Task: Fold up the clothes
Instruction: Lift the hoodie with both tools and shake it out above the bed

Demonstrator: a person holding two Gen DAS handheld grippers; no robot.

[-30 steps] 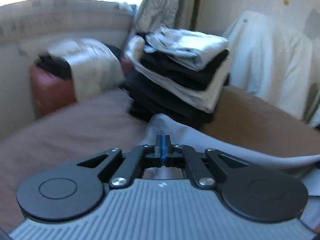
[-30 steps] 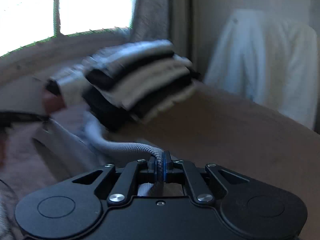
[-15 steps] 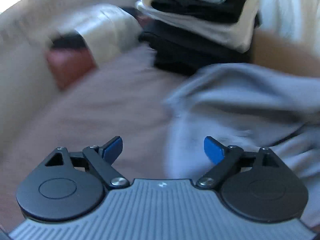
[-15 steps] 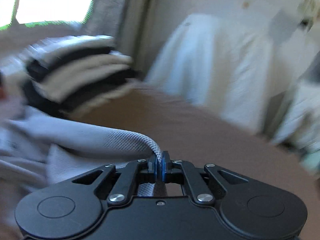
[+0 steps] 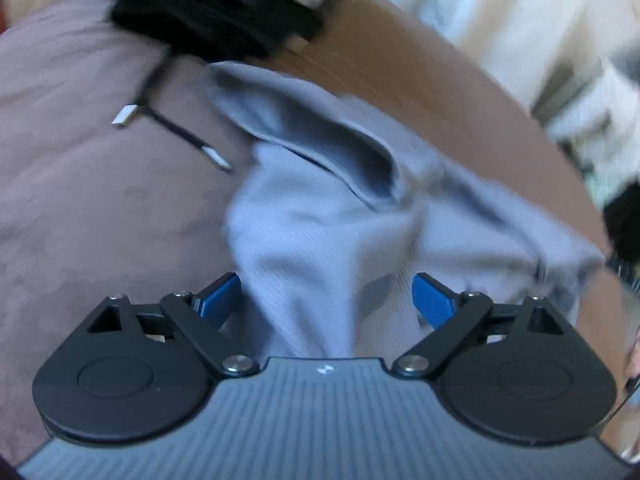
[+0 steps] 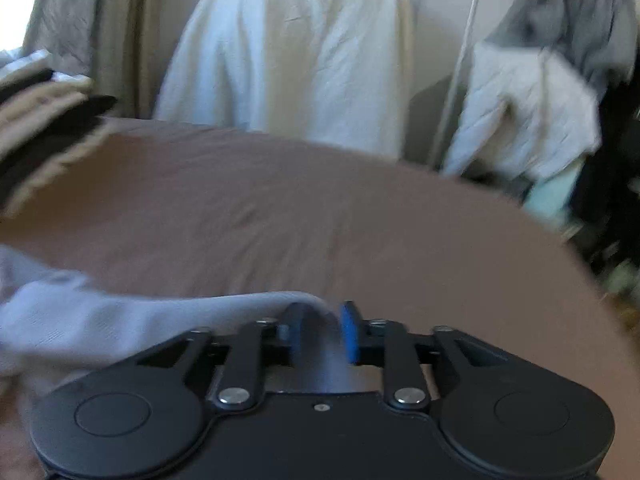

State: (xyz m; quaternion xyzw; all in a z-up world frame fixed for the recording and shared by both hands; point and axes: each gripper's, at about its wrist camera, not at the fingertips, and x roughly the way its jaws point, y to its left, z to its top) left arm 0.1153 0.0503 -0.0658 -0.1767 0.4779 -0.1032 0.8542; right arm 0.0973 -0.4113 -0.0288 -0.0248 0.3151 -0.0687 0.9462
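We list, from left to right:

Brown bed cover (image 5: 80, 208): the surface beneath everything, running from the left wrist view into the right one.

Black drawstring (image 5: 172, 124) with pale metal tips: lies loose on the cover, trailing from the stack above it.

Stack of folded clothes (image 5: 208, 12): dark and cream layers at the far left of the bed, its edge also seen in the right wrist view (image 6: 44, 128).

Left gripper (image 5: 326, 296): blue pads spread wide, touching nothing. Its jaws have just been opening, and a ridge of cloth runs between them, unclamped.

Grey garment (image 5: 320, 208): ribbed knit, crumpled on the cover just ahead of the left gripper, one fold standing up like a pocket. It stretches across to the right gripper (image 6: 322, 330).

Right gripper: we read its jaws as partly apart, just opening. A grey hem (image 6: 316, 312) lies between the pads; blur keeps us from telling whether it rests against the left pad.

White cloth (image 6: 296, 52): draped upright beyond the bed.

Hanging white and grey clothes (image 6: 532, 104): far right.
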